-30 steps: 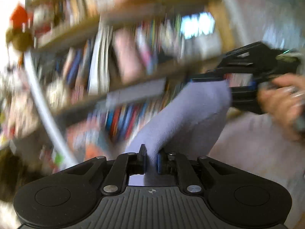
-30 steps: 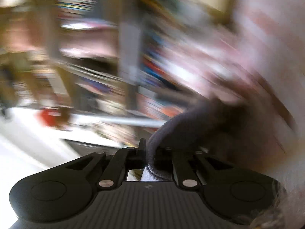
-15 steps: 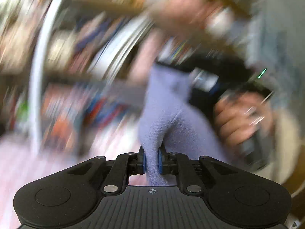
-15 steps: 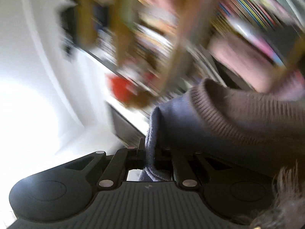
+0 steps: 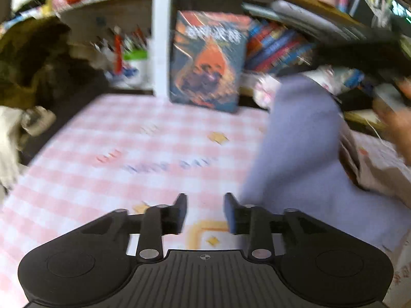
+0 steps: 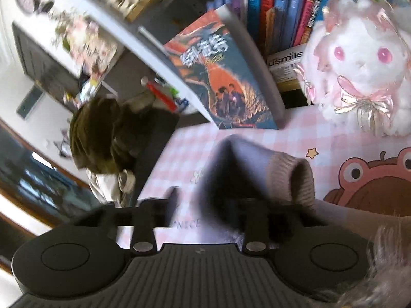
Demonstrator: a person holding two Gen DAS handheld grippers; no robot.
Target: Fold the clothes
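A lavender knit garment (image 5: 295, 154) with a grey ribbed cuff (image 6: 295, 177) slumps onto the pink checked tablecloth (image 5: 115, 154). My left gripper (image 5: 205, 210) hovers low over the cloth with its jaws opening. Only tablecloth shows between them, and the garment lies just beyond the right fingertip (image 5: 230, 209). My right gripper (image 6: 208, 205) is also opening. The garment sits between its jaws and drapes over the right one, clear of the left finger (image 6: 174, 200). A person's hand (image 5: 400, 118) shows blurred at the right edge.
A thick book (image 5: 205, 61) stands upright at the table's back edge against bookshelves (image 6: 282, 5). A white plush bunny (image 6: 359, 59) sits back right. Dark clothing (image 6: 108, 138) is piled off the table's left side, beside a white post (image 5: 160, 33).
Both grippers were shut on the lavender garment held up before the shelves. They have swung down to the table and their jaws have parted, letting the garment go.
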